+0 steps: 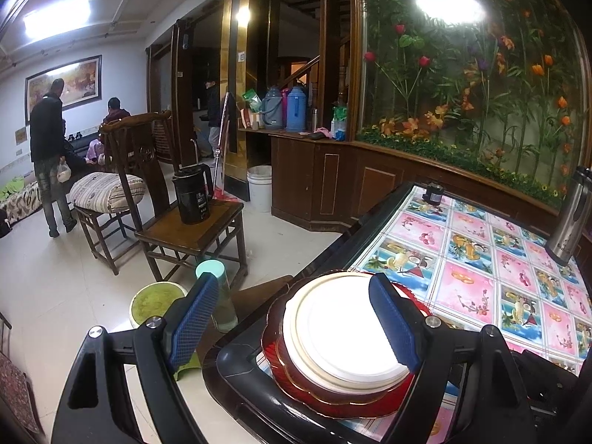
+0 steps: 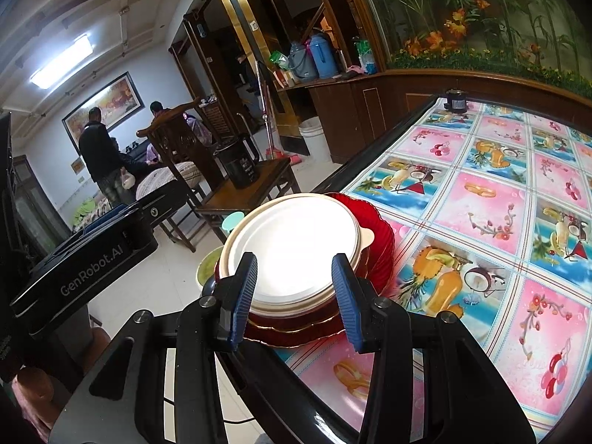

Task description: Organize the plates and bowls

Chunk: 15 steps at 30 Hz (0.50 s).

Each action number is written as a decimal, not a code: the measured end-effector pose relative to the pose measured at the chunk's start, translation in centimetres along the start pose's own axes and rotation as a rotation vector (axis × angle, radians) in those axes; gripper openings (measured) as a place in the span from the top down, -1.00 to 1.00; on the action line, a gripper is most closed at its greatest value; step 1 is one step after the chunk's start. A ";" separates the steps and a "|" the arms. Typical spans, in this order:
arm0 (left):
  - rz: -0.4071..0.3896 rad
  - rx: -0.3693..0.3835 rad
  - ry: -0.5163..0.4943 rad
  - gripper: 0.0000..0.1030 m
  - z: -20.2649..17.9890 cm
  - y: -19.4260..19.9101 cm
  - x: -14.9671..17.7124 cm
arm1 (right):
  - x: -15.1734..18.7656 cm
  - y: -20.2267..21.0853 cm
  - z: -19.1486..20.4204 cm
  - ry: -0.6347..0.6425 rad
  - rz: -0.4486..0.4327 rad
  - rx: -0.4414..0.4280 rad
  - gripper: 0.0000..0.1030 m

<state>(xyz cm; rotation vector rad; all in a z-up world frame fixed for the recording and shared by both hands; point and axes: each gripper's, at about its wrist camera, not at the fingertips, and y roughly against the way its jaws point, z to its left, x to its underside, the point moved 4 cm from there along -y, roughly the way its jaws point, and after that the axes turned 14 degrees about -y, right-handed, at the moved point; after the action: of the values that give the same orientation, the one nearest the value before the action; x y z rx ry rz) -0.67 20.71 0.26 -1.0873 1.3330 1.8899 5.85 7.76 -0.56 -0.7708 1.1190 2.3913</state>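
We are holding both tongs spread: the left gripper (image 1: 296, 320) and right gripper (image 2: 294, 298) empty before the white plate (image 2: 292, 248); we are keeping them level.

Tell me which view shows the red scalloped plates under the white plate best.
The right wrist view: the red plates fan out clearly beyond the white plate, with stacked edges visible below. The left wrist view shows only their rim, partly hidden by the tool's pad.
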 end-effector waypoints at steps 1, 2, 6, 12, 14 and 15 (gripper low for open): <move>-0.001 0.001 0.003 -0.62 0.0 0.0 0.0 | 0.0 -0.1 0.0 0.000 0.001 0.001 0.18; -0.004 0.002 0.006 -0.62 0.0 0.1 0.0 | -0.1 -0.2 0.1 -0.001 0.003 0.001 0.18; -0.024 -0.023 -0.007 -0.62 0.0 0.3 -0.1 | -0.1 -0.4 0.1 -0.003 0.004 0.002 0.18; -0.027 -0.035 -0.024 -0.62 0.0 0.1 -0.2 | -0.2 -0.6 -0.1 -0.030 0.014 0.002 0.18; -0.018 -0.025 -0.016 -0.62 0.0 -0.1 -0.1 | -0.2 -0.6 -0.4 -0.042 0.017 0.004 0.18; -0.015 -0.019 -0.009 -0.62 0.1 -0.2 0.0 | -0.2 -0.7 -0.4 -0.045 0.018 0.006 0.18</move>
<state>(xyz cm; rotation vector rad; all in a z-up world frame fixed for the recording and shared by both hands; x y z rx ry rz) -0.53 20.83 0.23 -1.0939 1.3008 1.8982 6.55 7.82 -1.06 -0.7049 1.1195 2.4066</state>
